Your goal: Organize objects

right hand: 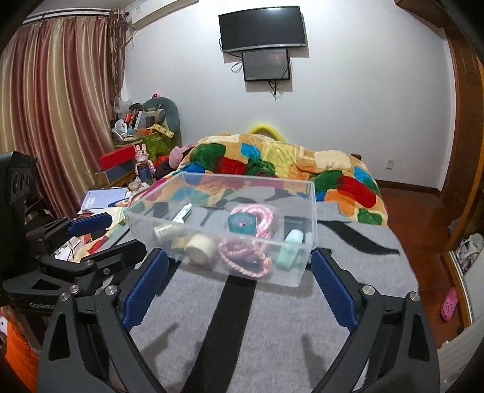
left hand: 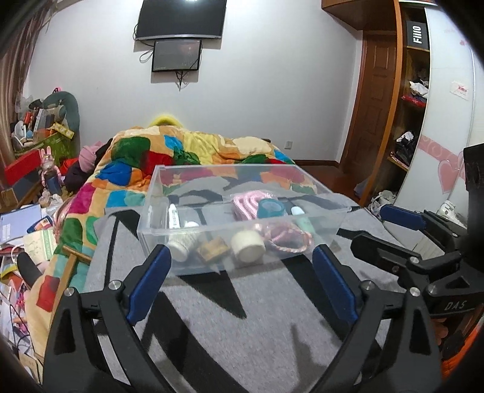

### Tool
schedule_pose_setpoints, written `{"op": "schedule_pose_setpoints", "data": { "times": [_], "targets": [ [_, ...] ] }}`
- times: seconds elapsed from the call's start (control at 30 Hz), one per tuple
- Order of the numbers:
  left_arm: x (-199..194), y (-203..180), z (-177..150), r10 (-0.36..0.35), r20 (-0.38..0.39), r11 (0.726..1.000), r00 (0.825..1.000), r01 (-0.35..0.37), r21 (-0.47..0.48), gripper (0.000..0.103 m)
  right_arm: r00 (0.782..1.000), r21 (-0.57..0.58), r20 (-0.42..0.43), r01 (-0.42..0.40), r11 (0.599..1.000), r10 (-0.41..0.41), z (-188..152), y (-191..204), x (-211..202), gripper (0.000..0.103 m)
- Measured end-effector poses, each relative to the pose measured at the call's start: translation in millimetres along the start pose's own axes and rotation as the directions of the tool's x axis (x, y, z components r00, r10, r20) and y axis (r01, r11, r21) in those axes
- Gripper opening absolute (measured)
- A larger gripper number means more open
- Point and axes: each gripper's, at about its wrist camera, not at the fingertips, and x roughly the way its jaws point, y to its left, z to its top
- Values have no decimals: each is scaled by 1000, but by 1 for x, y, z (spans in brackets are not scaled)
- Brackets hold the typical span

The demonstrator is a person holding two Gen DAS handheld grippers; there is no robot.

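Your left gripper (left hand: 242, 278) and right gripper (right hand: 239, 281) both hover with fingers spread wide, gripping nothing. The clear plastic box (left hand: 242, 217) sits on the grey blanket (left hand: 257, 302) on the bed, just ahead of both. Inside lie a white tape roll (left hand: 248, 245), pink cords (right hand: 242, 257) and a teal tape roll (right hand: 240, 223).

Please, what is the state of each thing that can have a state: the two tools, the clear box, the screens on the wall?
Left tool: open, holds nothing.
Right tool: open, holds nothing.
Clear plastic box: no lid, upright on the grey blanket, small items inside.
Large wall screen: dark.
Small wall screen: dark.
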Motion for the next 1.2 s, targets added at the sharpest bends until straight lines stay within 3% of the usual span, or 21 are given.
{"op": "schedule_pose_setpoints", "data": {
  "times": [1.2],
  "targets": [
    [-1,1,-8,-8,-11,999,1000,8,-32,96,999,40,-21,-24,999,25,-8,-4,5,95]
  ]
}}
